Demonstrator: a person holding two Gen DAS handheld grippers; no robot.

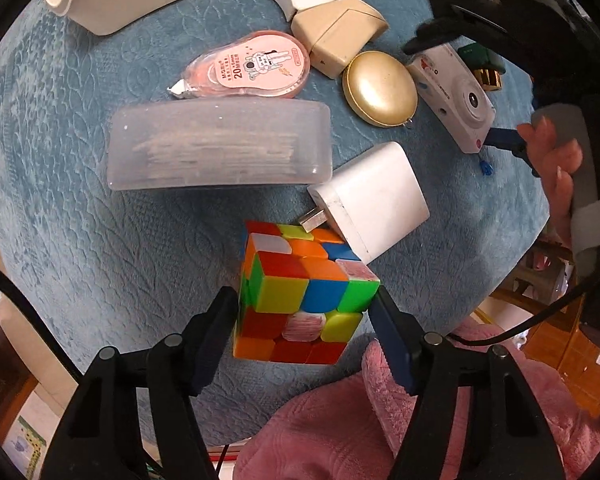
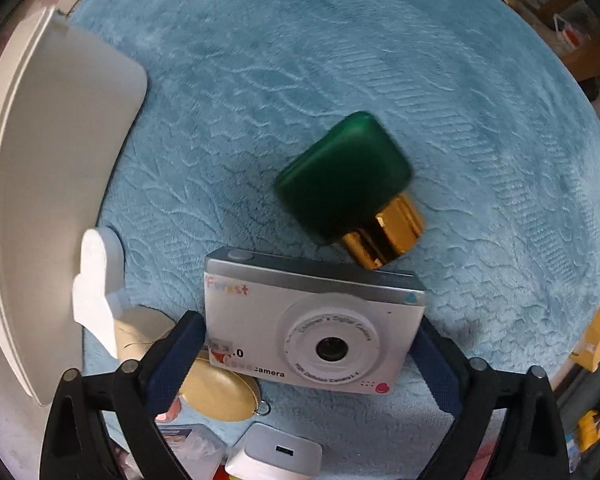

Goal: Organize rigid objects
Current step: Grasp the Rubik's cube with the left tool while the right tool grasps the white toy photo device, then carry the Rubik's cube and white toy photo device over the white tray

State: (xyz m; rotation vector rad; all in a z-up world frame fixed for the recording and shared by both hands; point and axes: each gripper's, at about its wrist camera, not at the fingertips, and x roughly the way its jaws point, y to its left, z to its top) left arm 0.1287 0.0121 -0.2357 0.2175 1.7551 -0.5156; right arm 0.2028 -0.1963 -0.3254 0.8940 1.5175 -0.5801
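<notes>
A scrambled colour cube point(image 1: 288, 276) sits on the blue plush cloth point(image 1: 80, 220). My left gripper point(image 1: 305, 299) points down over it, one finger close to each side, and I see no clear press. A small silver toy camera point(image 2: 260, 312) lies face up on the cloth, also in the left wrist view point(image 1: 452, 96). My right gripper point(image 2: 308, 326) straddles it with the jaws wide, each pad just outside one short end. A person's hand point(image 1: 552, 160) holds that gripper.
Beyond the cube lie a white charger point(image 1: 376, 196), a clear plastic box point(image 1: 220, 144), a pink correction tape point(image 1: 248, 66), a gold round case point(image 1: 380, 88) and a beige block point(image 1: 340, 34). A green bottle with a gold cap point(image 2: 344, 176) lies past the camera. A white tray point(image 2: 52, 160) stands left.
</notes>
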